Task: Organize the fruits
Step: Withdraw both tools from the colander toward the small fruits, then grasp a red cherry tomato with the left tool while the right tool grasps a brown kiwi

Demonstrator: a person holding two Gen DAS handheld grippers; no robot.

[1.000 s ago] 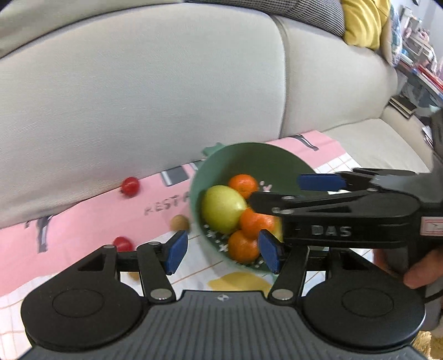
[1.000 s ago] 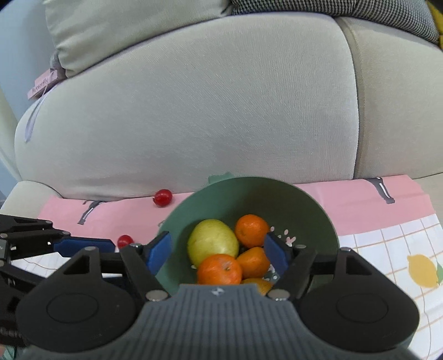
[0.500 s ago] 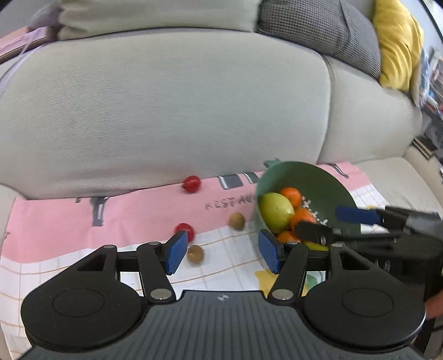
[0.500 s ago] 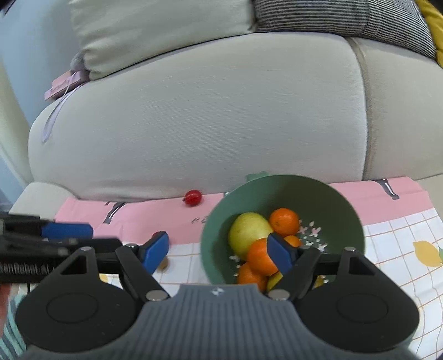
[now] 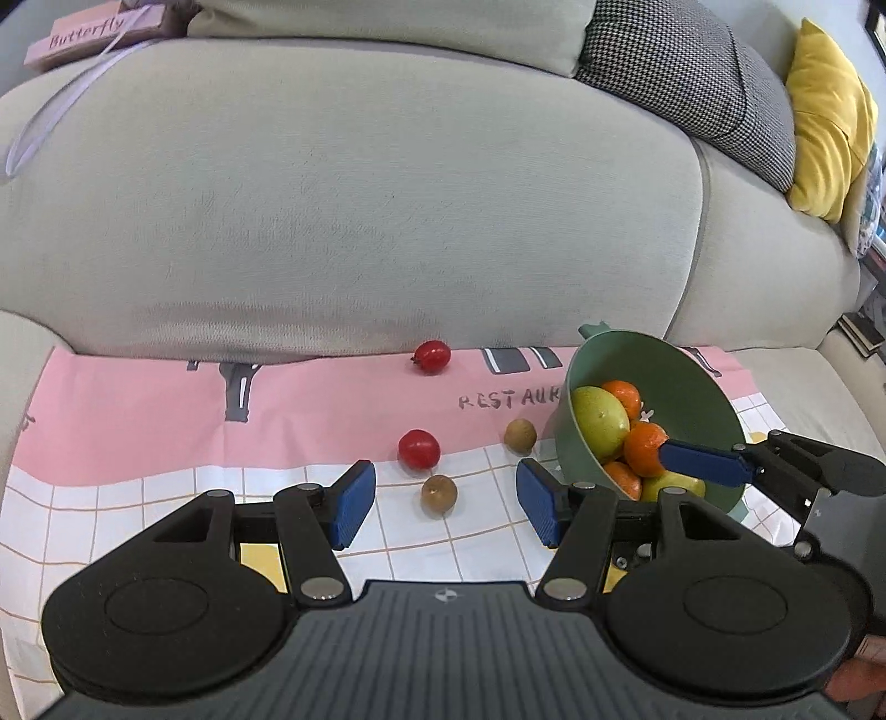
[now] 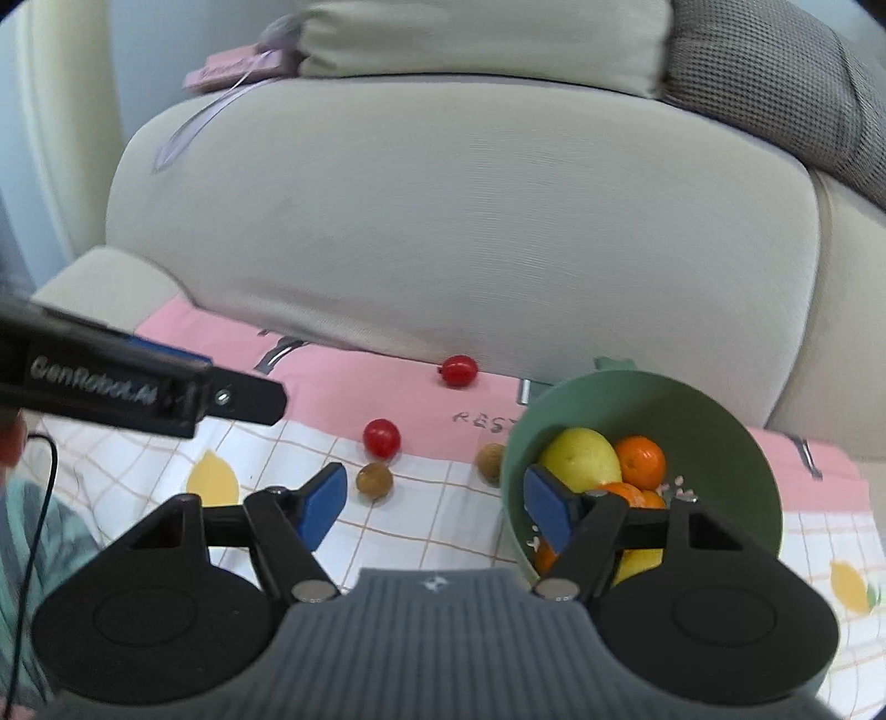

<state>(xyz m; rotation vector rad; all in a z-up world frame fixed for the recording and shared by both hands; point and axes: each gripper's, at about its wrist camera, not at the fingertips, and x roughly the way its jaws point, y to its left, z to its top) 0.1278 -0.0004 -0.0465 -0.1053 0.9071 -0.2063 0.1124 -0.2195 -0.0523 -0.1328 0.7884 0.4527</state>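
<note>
A green bowl (image 5: pixel 673 368) (image 6: pixel 714 426) holds a yellow-green fruit (image 5: pixel 598 422) (image 6: pixel 581 455) and several oranges (image 5: pixel 645 446) (image 6: pixel 641 461) on a pink and white cloth. Two red fruits (image 5: pixel 419 447) (image 5: pixel 432 356) and two small brown fruits (image 5: pixel 439 493) (image 5: pixel 520 435) lie loose left of the bowl; they also show in the right wrist view (image 6: pixel 381 436) (image 6: pixel 458 369) (image 6: pixel 375 478) (image 6: pixel 489 458). My left gripper (image 5: pixel 446 507) is open and empty, short of the nearer brown fruit. My right gripper (image 6: pixel 434 507) is open and empty, its right pad over the bowl's near rim.
The cloth (image 5: pixel 138 421) lies on a beige sofa seat, with the backrest (image 5: pixel 360 194) just behind the fruits. A houndstooth cushion (image 5: pixel 692 72) and a yellow cushion (image 5: pixel 830 122) sit at the upper right. A pink box (image 5: pixel 94 39) lies on the backrest.
Both grippers have pulled back and to the left from the bowl. The loose red and brown fruits have come into full view. Both jaws stay open.
</note>
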